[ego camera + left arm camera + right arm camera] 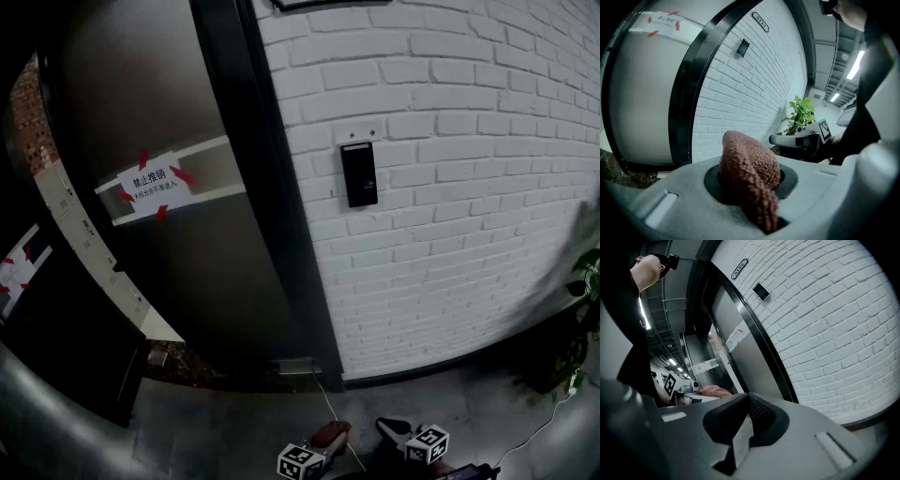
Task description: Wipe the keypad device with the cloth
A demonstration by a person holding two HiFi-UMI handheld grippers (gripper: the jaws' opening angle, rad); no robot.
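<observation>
The black keypad device (359, 174) is mounted on the white brick wall, right of a dark door frame. It also shows small and high in the left gripper view (743, 47) and in the right gripper view (761, 290). My left gripper (319, 448) is low, far below the keypad, shut on a reddish-brown knitted cloth (747, 161) that bulges up out of the jaws; the cloth (330, 434) shows in the head view too. My right gripper (401, 429) hangs beside it, its jaws (747, 401) together with nothing between them.
A grey door with a taped paper notice (155, 185) stands left of the black frame (272, 187). A potted plant (586, 309) is at the right by the wall's foot. A thin cable (330, 410) runs across the grey floor.
</observation>
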